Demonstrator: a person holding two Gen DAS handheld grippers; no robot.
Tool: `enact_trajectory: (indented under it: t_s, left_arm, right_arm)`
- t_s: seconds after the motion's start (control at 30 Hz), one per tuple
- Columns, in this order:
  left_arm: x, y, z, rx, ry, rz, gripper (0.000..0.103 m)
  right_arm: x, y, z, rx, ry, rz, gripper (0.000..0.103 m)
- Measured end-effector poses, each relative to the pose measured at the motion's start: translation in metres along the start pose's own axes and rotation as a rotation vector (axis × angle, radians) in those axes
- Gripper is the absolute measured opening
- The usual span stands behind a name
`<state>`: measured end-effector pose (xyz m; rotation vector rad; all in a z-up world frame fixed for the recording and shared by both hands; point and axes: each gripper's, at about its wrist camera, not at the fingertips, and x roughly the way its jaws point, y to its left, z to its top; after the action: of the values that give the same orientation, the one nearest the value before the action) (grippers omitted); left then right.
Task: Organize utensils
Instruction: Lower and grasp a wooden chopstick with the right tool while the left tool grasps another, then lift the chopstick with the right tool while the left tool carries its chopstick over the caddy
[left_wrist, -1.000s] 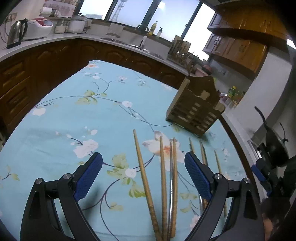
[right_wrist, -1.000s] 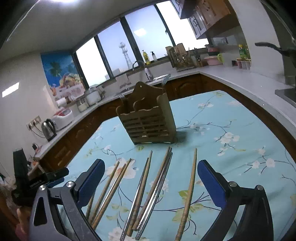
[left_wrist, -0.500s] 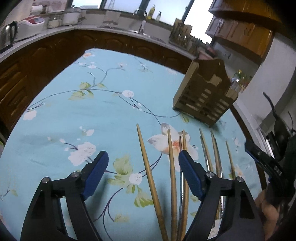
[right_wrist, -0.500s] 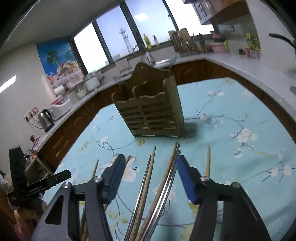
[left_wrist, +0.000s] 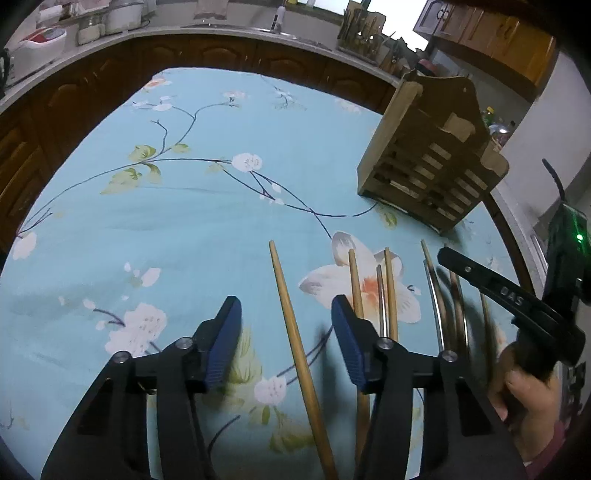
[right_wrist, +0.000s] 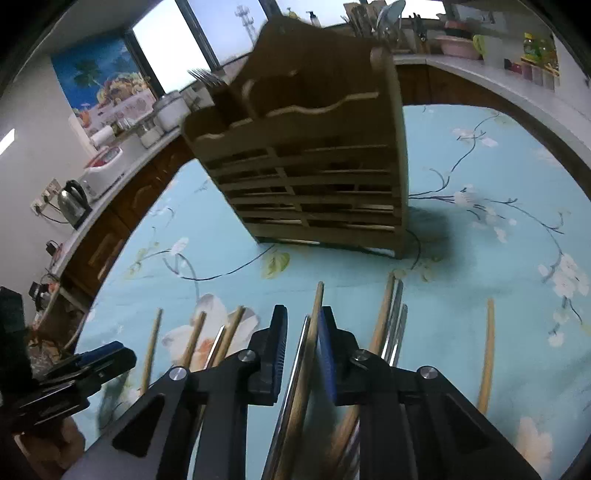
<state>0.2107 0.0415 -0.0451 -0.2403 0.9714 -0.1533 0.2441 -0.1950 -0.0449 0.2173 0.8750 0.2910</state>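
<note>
Left wrist view: left gripper (left_wrist: 284, 328) low over the cloth, jaws half-wide and closing; one wooden chopstick (left_wrist: 295, 339) lies btwn the pads, not yet pinched.
Right wrist view: right gripper (right_wrist: 301, 347) jaws narrow, closing; a wooden chopstick (right_wrist: 312, 332) and a thin metal chopstick (right_wrist: 295, 363) run btwn the pads. Can't tell if the pads press yet.
Change vs a sec ago: both sets of jaws stood wide and farther back from the sticks; now each has come fwd and down, straddling a target.
Meaning for task: prob. the pick-up step, two grabs at once; nothing lifted yet, all sticks flat on the tablecloth (left_wrist: 184, 229).
Utensils: remaining chopsticks fan out R of the left jaws and on both sides of the right jaws.
Holder: wooden caddy (right_wrist: 306, 166) stands ahead of right jaws, near the stick tips; forks (right_wrist: 207, 79) already in its far-L slot.
Room: open cloth L of left jaws; open cloth R of right jaws to table rim. The two grippers work close side by side, so a clash looks possible.
</note>
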Motion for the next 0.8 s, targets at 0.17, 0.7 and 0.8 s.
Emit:
enact_trajectory:
  t_s: [0.17,0.7,0.8]
  left_arm:
    - [0.016,-0.003,0.007,0.014,0.041,-0.011,0.03]
    - [0.034,-0.013,0.018,0.1,0.038,0.04,0.004]
    - [0.026,-0.013,0.015,0.089,0.028,0.004,0.004]
  right_arm:
    - [0.017,-0.004,0.005,-0.017,0.042,-0.039,0.012]
    - [0.018,0.003,0.007,-0.09,0.046,-0.08,0.006]
    - [0.002,0.001,0.007,-0.049,0.01,-0.035,0.006]
